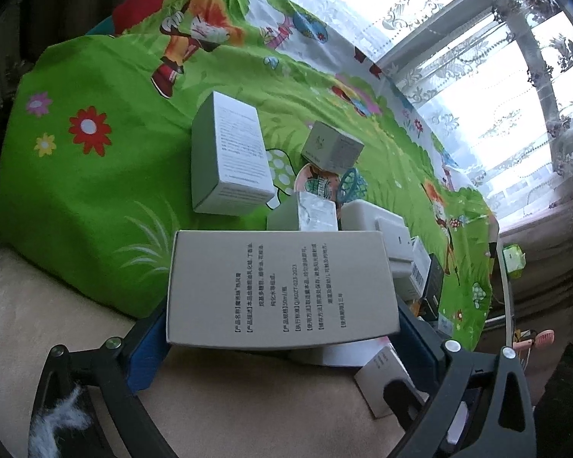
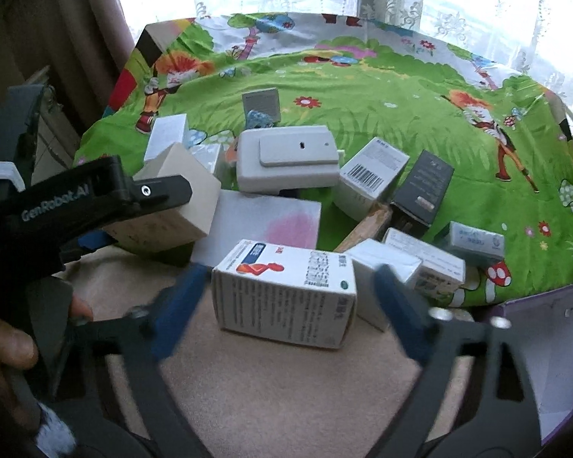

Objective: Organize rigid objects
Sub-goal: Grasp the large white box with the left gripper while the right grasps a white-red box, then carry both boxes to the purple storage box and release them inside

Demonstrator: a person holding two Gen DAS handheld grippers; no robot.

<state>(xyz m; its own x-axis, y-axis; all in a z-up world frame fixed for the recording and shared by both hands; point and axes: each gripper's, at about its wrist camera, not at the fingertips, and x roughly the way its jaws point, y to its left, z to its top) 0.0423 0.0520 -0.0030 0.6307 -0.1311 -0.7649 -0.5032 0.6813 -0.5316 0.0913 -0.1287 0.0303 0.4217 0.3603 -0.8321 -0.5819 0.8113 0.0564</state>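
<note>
My left gripper (image 1: 282, 339) is shut on a large grey-white carton (image 1: 282, 286) with printed text, held above the beige cloth; the same carton (image 2: 172, 198) and the left gripper show at the left of the right wrist view. My right gripper (image 2: 286, 297) is open, its blue fingers (image 2: 179, 305) on either side of a white medicine box (image 2: 286, 294) with a blue and orange print lying on the beige cloth. Whether the fingers touch the box I cannot tell. Several more boxes lie behind on the green cartoon cloth (image 2: 401, 114).
A white flat carton (image 2: 267, 221), a grey-white device case (image 2: 286, 160), a barcode box (image 2: 370, 175), a black box (image 2: 420, 191) and small white boxes (image 2: 420, 263) crowd the middle. A tall box (image 1: 229, 160) and a cube box (image 1: 332, 145) stand further back. A purple-edged container (image 2: 554, 343) is at right. Curtained windows lie behind.
</note>
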